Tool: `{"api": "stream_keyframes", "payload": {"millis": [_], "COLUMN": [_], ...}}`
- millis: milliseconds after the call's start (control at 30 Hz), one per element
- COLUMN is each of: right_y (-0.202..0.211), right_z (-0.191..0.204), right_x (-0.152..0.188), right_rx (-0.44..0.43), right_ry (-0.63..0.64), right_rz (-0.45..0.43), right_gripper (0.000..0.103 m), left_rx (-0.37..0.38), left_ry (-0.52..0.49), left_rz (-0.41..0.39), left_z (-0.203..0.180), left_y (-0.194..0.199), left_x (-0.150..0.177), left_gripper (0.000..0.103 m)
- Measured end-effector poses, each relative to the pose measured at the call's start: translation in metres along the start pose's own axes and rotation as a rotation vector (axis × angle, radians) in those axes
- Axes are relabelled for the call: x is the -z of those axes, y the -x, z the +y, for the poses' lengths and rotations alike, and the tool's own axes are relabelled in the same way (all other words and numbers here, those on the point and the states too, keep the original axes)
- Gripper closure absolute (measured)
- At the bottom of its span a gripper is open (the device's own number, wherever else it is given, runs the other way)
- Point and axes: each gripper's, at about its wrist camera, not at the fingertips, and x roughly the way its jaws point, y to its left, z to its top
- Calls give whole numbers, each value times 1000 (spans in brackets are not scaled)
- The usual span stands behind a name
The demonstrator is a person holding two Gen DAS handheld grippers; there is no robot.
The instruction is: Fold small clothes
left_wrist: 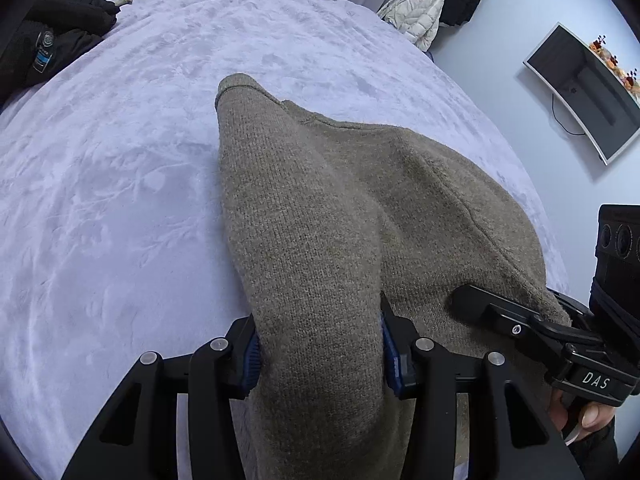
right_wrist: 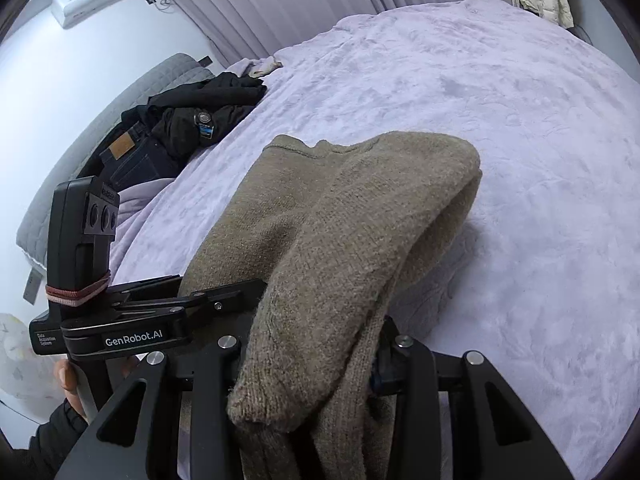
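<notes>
The left gripper (left_wrist: 320, 354) squeezes a fold of the brown knitted sweater (left_wrist: 340, 216), lifted above the pale purple fuzzy bedspread (left_wrist: 120, 184). The right gripper (right_wrist: 312, 360) pinches it too, though cloth hides its blue pads and the sweater's bottom edge.

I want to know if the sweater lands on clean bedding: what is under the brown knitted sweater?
Under the brown sweater lies the lilac blanket, bare around it. The far part rests there; the near end is lifted in both grippers. Whatever lies directly beneath the knit is covered.
</notes>
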Motion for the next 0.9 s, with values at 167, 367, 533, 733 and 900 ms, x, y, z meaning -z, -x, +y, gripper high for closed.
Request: {"api": "stream_keyframes", "payload": {"millis": [167, 367, 533, 733, 900], "right_y": [19, 24, 20, 0, -5], "right_z": [38, 71, 86, 82, 64], "right_x": [20, 60, 94, 125, 134], "right_rx": [-23, -66, -63, -15, 35], "right_ry": [51, 70, 112, 126, 94], "right_rz": [-1, 16, 17, 54, 61], "right_gripper": [62, 62, 62, 62, 42], "left_rx": [-40, -83, -106, -78, -148], "left_ry": [-39, -52, -55, -20, 41], "left_rz": [-12, -24, -39, -12, -59], "left_z": [0, 7, 13, 33, 50], "left_y": [39, 66, 65, 39, 43], "left_x": [29, 75, 109, 131, 139], "left_gripper": [54, 54, 54, 50, 3]}}
